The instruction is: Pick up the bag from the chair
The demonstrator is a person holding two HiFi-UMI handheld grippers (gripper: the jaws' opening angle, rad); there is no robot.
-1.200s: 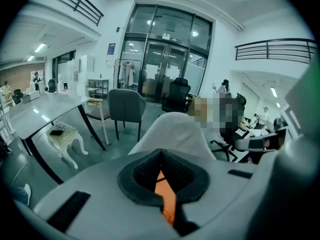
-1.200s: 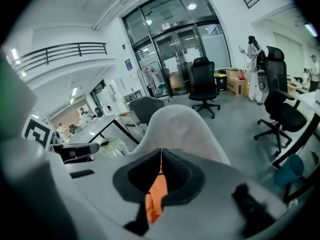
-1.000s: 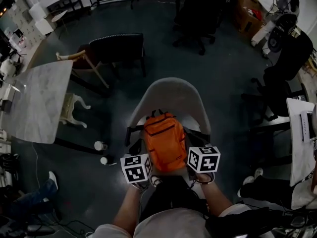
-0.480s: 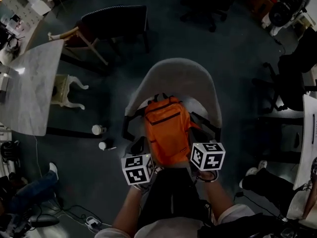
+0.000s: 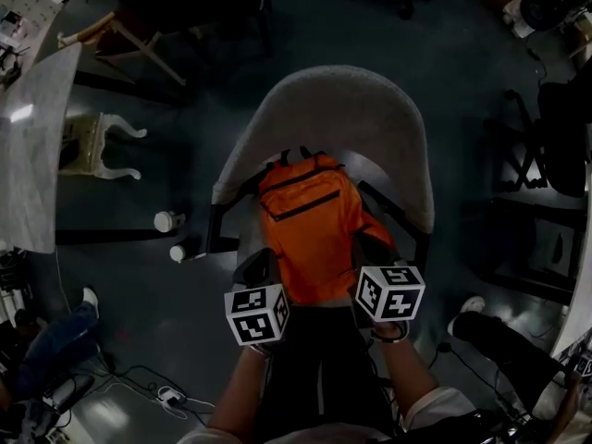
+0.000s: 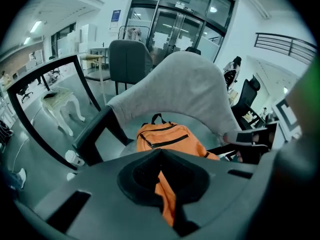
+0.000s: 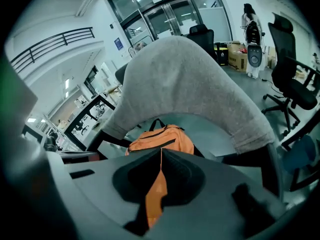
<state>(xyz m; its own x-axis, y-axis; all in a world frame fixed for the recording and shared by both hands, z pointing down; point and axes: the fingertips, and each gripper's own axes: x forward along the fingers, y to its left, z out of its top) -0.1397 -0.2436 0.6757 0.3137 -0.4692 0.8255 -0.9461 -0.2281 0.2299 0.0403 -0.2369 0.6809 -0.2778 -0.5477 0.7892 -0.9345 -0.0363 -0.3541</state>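
The bag (image 5: 310, 234) is lying on the chair (image 5: 344, 109) seat, its top toward the backrest. The left gripper (image 6: 160, 154) and right gripper (image 7: 161, 151) are each pinching orange fabric at its near corners, jaws almost together. Grasping appears done; lifting is coming next, calling for both hands rising evenly so the thin pinches hold.

Lower half of the orange bag (image 6: 167, 136) behind the jaws in both gripper views.
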